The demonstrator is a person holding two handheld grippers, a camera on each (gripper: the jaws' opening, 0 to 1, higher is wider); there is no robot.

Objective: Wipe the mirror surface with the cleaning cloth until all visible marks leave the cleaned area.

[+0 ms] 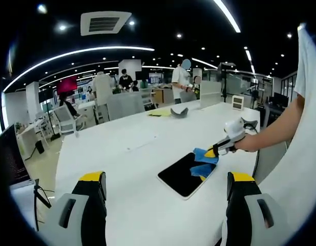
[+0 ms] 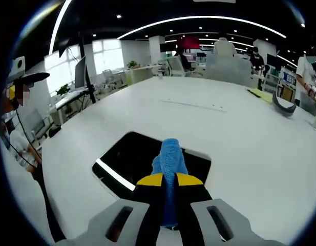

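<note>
- Right gripper view puts our right gripper [image 2: 169,180] low over the mirror [image 2: 129,161], its yellow-tipped jaws closed tight on the blue cleaning cloth [image 2: 169,156], which runs up between them and folds forward onto the dark glass.
- We find the mirror lying flat on the white table [image 2: 209,123], a dark rounded rectangle with a pale border; a bright strip across its near-left part reads to us as a reflection of ceiling lighting, not a mark.
- Left gripper view confirms the arrangement from across the table: the right gripper [image 1: 214,151] comes in from the right in a person's hand [image 1: 241,142], and the cloth [image 1: 204,161] covers the mirror's [image 1: 183,175] far-right corner.
- Our left gripper [image 1: 165,192] is held well apart from the mirror, jaws spread wide and holding nothing.
- We judge the wiping step to be in hand, with the cloth in contact at one corner and most of the glass uncovered.
- We cannot make out distinct smudges on the glass at this resolution, so progress cannot be graded.
- The next move, in our judgement, calls for drawing the cloth across the uncovered glass with steady downward pressure, the grip kept firm.
- A risk we note: the mirror is unrestrained and may slide under the stroke; the free gripper could steady its edge.
</note>
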